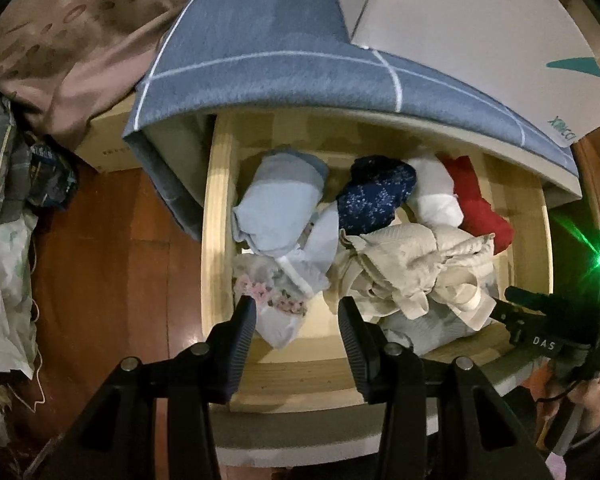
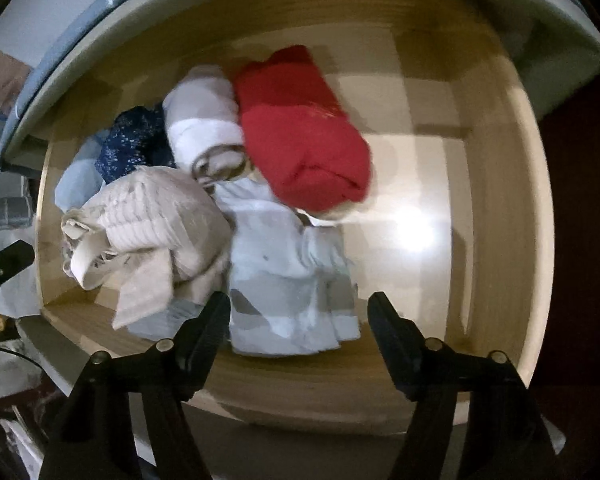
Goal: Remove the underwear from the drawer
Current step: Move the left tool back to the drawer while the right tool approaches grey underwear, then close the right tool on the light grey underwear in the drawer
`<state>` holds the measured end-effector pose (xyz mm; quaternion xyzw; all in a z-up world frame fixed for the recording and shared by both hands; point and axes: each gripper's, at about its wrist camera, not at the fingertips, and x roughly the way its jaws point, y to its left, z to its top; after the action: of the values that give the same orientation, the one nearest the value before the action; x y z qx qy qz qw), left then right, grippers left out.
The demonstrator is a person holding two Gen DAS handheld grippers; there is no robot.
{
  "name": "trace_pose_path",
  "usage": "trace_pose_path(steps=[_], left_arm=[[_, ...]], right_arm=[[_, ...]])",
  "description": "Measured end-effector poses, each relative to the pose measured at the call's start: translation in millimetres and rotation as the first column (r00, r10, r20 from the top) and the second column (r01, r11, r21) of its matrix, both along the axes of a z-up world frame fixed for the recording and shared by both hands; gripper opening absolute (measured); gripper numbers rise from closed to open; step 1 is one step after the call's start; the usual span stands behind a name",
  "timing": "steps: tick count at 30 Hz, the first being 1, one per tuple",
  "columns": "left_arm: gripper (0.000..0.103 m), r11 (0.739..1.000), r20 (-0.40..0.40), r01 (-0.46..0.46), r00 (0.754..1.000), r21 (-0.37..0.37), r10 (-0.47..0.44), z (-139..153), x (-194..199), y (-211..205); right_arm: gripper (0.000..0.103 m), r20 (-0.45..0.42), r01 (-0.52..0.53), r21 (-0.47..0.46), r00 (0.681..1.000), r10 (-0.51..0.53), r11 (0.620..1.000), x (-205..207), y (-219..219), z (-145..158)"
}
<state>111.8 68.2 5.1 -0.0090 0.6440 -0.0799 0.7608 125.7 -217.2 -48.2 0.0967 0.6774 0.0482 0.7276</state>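
Grippers hover over the open drawer (image 2: pixel 496 184), both with jaws apart and holding nothing: left gripper (image 1: pixel 298 304) near the floral piece (image 1: pixel 274 300), right gripper (image 2: pixel 300 300) above the grey-white underwear (image 2: pixel 292 280). I judge picking comes next: descend, close on one piece. Farther off, a white box (image 1: pixel 480 32) reads "XINCO…", partly cut off.

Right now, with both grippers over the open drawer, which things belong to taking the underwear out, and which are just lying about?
Part of the job:
- open pale wooden drawer
- red folded garment
- white rolled garment
- navy speckled garment
- cream ribbed garment
- left gripper, open
- right gripper, open

Lying about:
- blue checked bed cover
- brown patterned cloth
- white printed box
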Motion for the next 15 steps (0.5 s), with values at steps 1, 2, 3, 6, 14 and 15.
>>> trace_pose_path(steps=[1, 2, 3, 6, 14, 15], left_arm=[[0.043, 1.0, -0.005, -0.002, 1.0, -0.002, 0.002, -2, 0, 1], [0.043, 1.0, -0.008, -0.004, 1.0, -0.003, 0.004, -4, 1, 1], [0.043, 1.0, -0.01, -0.008, 1.0, -0.005, 0.008, -5, 1, 3], [0.043, 1.0, -0.022, -0.013, 1.0, -0.009, 0.013, -9, 2, 4], [0.043, 1.0, -0.049, -0.025, 0.999, -0.019, 0.024, -20, 4, 5], [0.043, 0.999, -0.05, -0.026, 0.998, -0.023, 0.025, -21, 4, 4]], right_arm=[[0.068, -0.003, -0.013, -0.015, 1.0, 0.013, 1.0, 3, 3, 0], [0.068, -0.008, -0.024, -0.031, 1.0, 0.024, 0.999, 6, 5, -1], [0.067, -0.019, -0.033, -0.044, 0.999, 0.032, 0.998, 9, 7, -4], [0.067, -0.05, -0.039, -0.051, 0.998, 0.037, 0.998, 15, 7, -12], [0.067, -0.129, -0.111, -0.055, 0.986, 0.103, 0.992, 22, 14, -25], [0.067, -0.132, -0.122, -0.065, 0.985, 0.113, 0.99, 24, 15, -25]])
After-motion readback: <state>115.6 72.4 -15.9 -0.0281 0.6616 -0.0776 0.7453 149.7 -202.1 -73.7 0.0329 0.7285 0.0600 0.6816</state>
